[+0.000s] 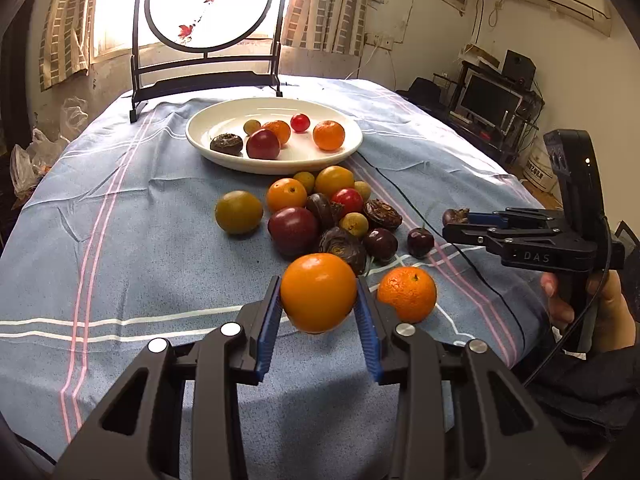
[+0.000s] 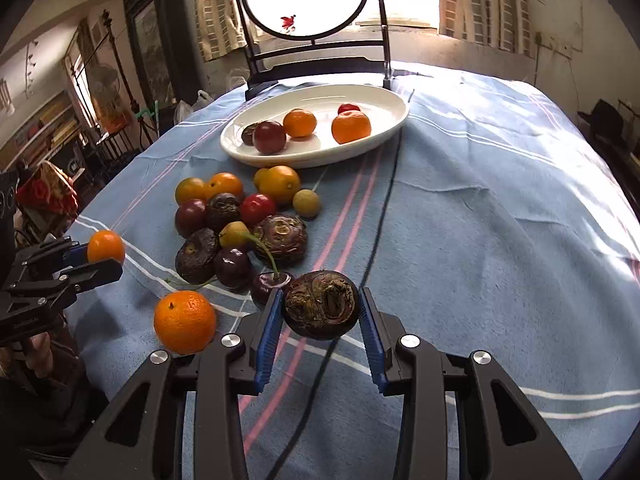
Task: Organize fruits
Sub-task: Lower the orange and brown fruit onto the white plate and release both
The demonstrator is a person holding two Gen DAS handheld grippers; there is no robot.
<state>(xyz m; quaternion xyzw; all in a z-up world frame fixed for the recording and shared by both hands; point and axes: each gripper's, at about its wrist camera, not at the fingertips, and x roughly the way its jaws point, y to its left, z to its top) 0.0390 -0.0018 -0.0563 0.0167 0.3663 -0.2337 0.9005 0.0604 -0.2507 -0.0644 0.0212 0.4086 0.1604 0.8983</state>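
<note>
**Grip status.** Your left gripper (image 1: pixel 318 285) is clamped on a smooth orange (image 1: pixel 318 304), held clear of the blue cloth (image 1: pixel 140 240) on the near side of the pile; your right gripper (image 2: pixel 320 292) is closed on a dark water chestnut (image 2: pixel 322 314), pads on both flanks; can't tell if it's off the cloth yet. The white plate (image 1: pixel 276 168) sits at the far side, beyond the pile, well apart from both loads.

**Risks.**
- Orange is round and glossy, and the pads meet it only at its widest part; a quick swing or tilt may squirt it out fwd; it'd roll off the table edge.
- Chestnut is rough and flattish, so the hold looks OK; but a stemmed cherry (image 2: pixel 268 286) lies just beside your left pad; lift crooked and you drag it along.
- Both hands head for one plate; the grippers may clash over the pile and knock fruit loose.
- Black cable (image 2: pixel 384 216) runs along the cloth past the plate; a low pass can snag it and shift the plate.
- Drop from height onto the plate and the round items already there scatter.

**Count (approx., some overlap).**
- On plate: 6; 2 orange, 1 dark red, 1 small red, 1 small greenish, 1 chestnut.
- Loose on cloth: approx. 14, incl. a lone tangerine (image 1: pixel 406 294) nearest you.
- In grippers: 2.
- Plates: 1; grippers: 2.
</note>
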